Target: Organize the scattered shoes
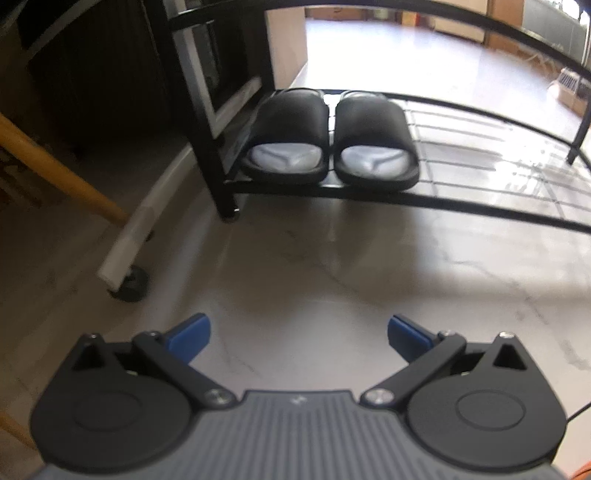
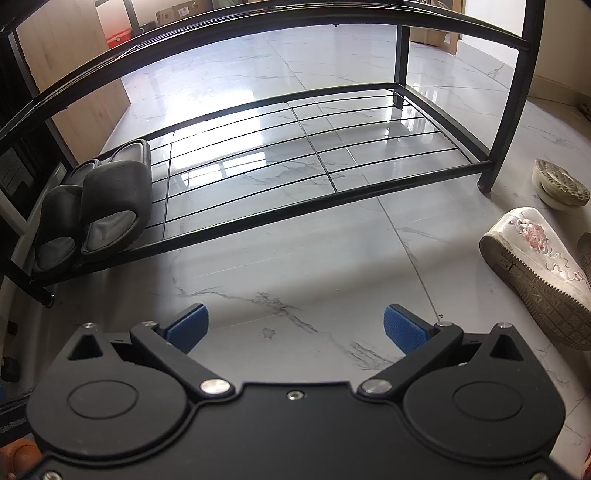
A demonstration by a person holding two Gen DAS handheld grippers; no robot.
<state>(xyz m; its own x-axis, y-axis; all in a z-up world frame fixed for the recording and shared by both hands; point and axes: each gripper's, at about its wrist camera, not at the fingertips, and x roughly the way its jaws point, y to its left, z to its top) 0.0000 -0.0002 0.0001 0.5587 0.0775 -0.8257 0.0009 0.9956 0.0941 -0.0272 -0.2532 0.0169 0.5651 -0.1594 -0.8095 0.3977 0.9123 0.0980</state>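
Note:
Two black slides sit side by side at the left end of the black wire shoe rack's bottom shelf. In the right wrist view the same slides lie at the rack's left end. A white sneaker with a pink pattern lies on its side on the floor at the right, sole toward me. Another light shoe lies sole-up behind it, beside the rack's right leg. My left gripper is open over bare floor, short of the slides. My right gripper is open too, left of the sneaker.
Pale marble floor spreads in front of the rack. A white board on a black caster and a wooden pole stand at the left. Cardboard boxes sit far behind the rack. The shelf's middle and right hold nothing.

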